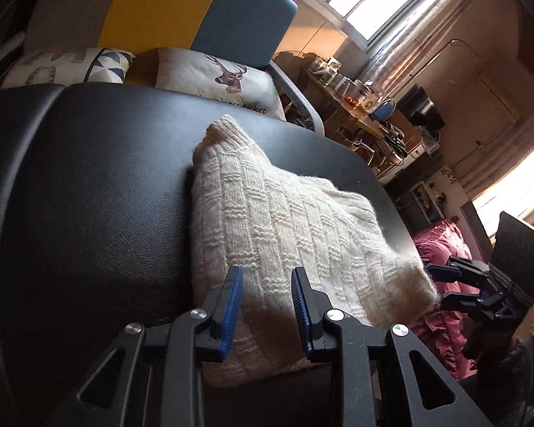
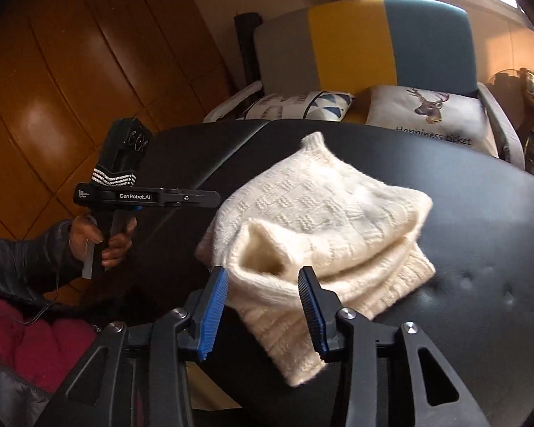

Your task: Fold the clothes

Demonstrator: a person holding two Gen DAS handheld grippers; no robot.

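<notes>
Both claws spread: left claw [image 2: 215, 197] marked "GenRobot.AI", right claw [image 2: 263, 281] over sweater [image 2: 324, 213].

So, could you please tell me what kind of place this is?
Most likely a lived-in home room: a cream knitted sweater lies on a black padded surface, beside a sofa with a deer-print cushion.

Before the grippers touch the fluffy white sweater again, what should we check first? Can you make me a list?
1. Left hand-held gripper open with nothing in it: ok.
2. Right hand-held gripper open with nothing in it: ok.
3. White sweater lying wholly on the black table: ok.
4. Sweater folded into a neat stack: not ok, a fluffy edge puffs open in front.
5. Sweater clear of the deer cushion: ok.
6. Sleeves tucked inside: cannot tell, hidden in the folds.
</notes>
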